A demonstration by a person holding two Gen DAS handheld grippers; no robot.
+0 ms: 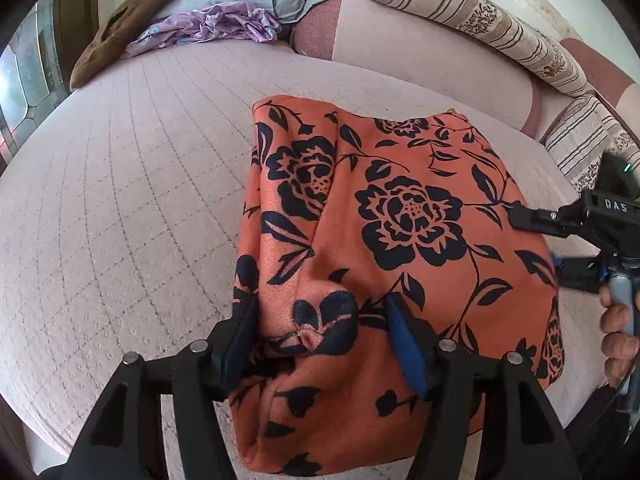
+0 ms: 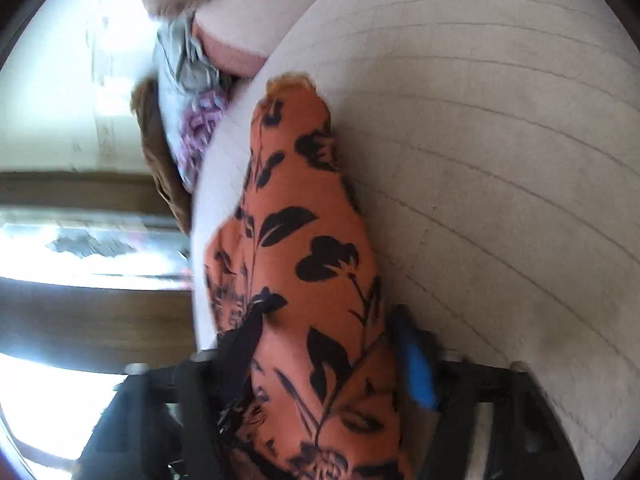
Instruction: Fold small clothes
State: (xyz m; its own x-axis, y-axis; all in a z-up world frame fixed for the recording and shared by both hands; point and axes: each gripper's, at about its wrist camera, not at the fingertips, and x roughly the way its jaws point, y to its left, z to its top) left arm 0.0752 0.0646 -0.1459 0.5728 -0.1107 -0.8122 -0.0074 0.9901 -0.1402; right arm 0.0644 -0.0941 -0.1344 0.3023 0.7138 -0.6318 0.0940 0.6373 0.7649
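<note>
On the quilted sofa seat [image 1: 120, 208], an orange flowered cloth [image 1: 400, 208] lies folded.
Left gripper [image 1: 320, 320] straddles a bunched edge, jaws apart; right gripper [image 2: 332, 356] likewise apart around it.

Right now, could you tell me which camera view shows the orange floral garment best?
The left wrist view: the orange floral garment lies sharp and nearly whole on the quilted cushion. The right wrist view shows only a blurred, narrow strip of it between the fingers.

Orange floral garment [image 1: 400, 216] bunched between left gripper [image 1: 320, 320] fingers, right gripper [image 1: 536, 248] at its far-right edge, quilted cushion [image 1: 140, 184] beneath
</note>
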